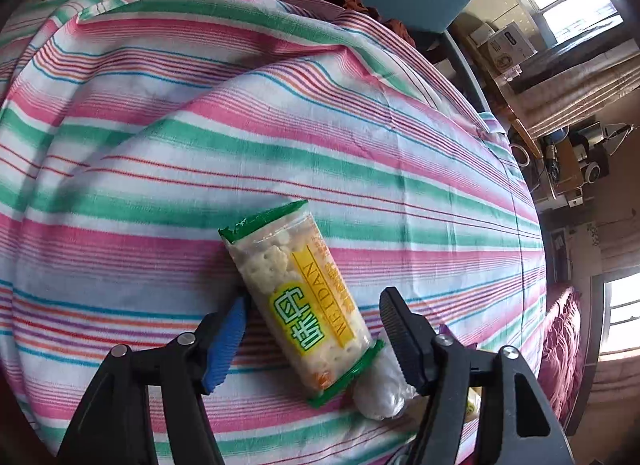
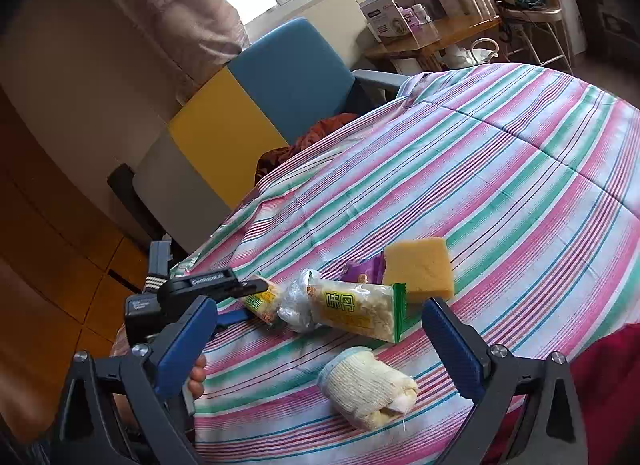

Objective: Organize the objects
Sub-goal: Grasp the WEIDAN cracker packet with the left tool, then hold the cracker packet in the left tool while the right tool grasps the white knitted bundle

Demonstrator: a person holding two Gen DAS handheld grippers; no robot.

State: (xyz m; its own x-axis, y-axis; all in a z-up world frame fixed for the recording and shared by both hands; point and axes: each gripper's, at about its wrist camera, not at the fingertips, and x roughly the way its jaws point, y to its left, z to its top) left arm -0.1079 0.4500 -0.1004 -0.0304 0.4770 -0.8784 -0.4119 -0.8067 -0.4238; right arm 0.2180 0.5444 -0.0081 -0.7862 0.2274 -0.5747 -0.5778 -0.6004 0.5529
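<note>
A striped cloth (image 2: pixel 500 169) in pink, green and white fills most of both views, covering a rounded surface. In the upper centre of the right wrist view a blue chair (image 2: pixel 292 69) stands behind it, with a yellow panel (image 2: pixel 216 137) to its left.

The right gripper (image 2: pixel 320 349) sits in the lower part of its own view, its blue-padded jaws spread wide and gripping nothing. Between and just beyond them lies a rolled cream cloth bundle (image 2: pixel 366 387), resting on the stripes near the bottom centre.

The left gripper (image 1: pixel 312 341) occupies the bottom of the left wrist view, also spread wide. A cracker packet (image 1: pixel 304 305) with green ends and a yellow label lies diagonally between its fingers; the blue pad (image 1: pixel 226 345) is at or just beside the packet's left edge, and the black finger on the right stands apart from it.

In the middle of the right wrist view, a yellow sponge (image 2: pixel 418 269) lies to the upper right of the packet, touching a purple wrapper (image 2: pixel 366 269). A crumpled clear bag (image 2: pixel 296 301) lies against the packet's left end, and a smaller yellow-labelled packet (image 2: pixel 262 301) lies left of that.
</note>
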